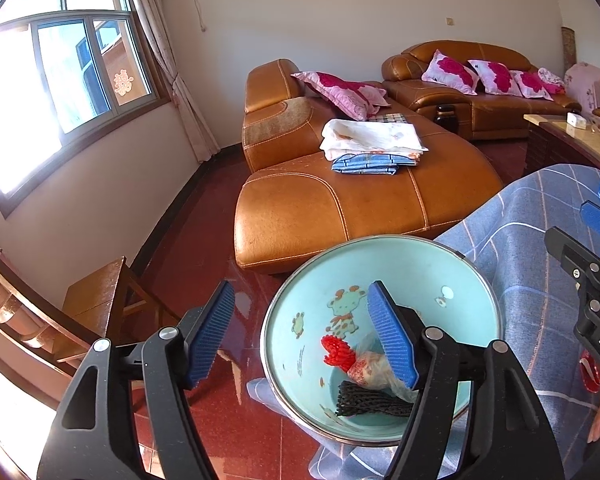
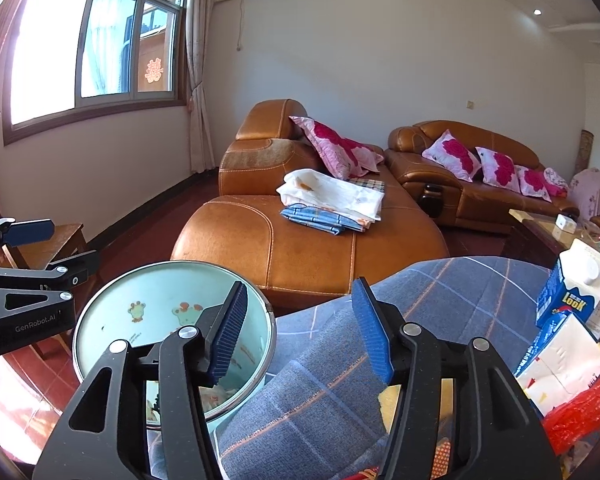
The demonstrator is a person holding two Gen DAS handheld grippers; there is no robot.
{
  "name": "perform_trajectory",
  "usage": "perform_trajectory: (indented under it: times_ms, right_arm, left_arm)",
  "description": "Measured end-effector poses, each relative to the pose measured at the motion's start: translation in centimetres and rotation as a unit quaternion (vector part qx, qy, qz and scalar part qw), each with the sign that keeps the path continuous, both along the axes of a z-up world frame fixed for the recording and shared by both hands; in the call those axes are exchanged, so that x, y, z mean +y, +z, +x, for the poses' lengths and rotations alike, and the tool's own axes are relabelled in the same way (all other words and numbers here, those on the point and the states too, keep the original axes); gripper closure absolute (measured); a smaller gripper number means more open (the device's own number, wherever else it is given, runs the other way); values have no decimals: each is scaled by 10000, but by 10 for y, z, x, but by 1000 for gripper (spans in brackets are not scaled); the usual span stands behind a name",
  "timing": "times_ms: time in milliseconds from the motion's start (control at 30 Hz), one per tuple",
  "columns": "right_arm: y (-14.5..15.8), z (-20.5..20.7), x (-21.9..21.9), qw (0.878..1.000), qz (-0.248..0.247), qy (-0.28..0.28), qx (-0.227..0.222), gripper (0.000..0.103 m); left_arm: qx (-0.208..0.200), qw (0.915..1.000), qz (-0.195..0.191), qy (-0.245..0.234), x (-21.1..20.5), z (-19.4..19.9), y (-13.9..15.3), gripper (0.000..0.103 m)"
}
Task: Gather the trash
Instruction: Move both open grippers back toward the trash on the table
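Note:
A pale blue bin [image 1: 412,280] with a metal rim and cartoon prints stands on the red floor beside a blue plaid cloth [image 1: 532,240]. Inside lie a red foam net [image 1: 336,350], a crumpled clear wrapper [image 1: 374,368] and a black mesh piece [image 1: 368,402]. My left gripper [image 1: 300,308] is open and straddles the bin's left rim, one pad over the inside, one over the floor, nothing pressed. In the right wrist view my right gripper [image 2: 300,300] is open and empty, its left finger above the bin [image 2: 108,320], its right finger over the plaid cloth [image 2: 440,292].
On the cloth at the right stand a blue milk carton [image 2: 568,296], a flattened white carton [image 2: 560,360] and a red plastic bag [image 2: 580,412]. An orange leather sofa [image 1: 340,204] with folded cloths lies beyond the bin. A wooden stool [image 1: 96,300] stands at the left.

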State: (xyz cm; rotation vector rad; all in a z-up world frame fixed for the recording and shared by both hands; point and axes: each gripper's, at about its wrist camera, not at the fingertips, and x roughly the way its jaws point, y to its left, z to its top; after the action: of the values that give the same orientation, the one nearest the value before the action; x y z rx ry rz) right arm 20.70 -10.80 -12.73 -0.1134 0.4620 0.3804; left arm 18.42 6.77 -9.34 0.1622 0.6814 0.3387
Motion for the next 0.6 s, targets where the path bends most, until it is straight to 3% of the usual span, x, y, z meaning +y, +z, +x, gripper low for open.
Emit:
perform_trajectory:
  times_ms: [267, 600]
  right_arm:
    - [17, -35, -63, 9948, 135, -1004, 103, 42]
    - [6, -115, -171, 9721, 293, -2300, 358, 37]
  left_arm:
    - [129, 9986, -48, -519, -40, -9, -9, 32]
    - [279, 9891, 20, -1443, -115, -29, -20, 31]
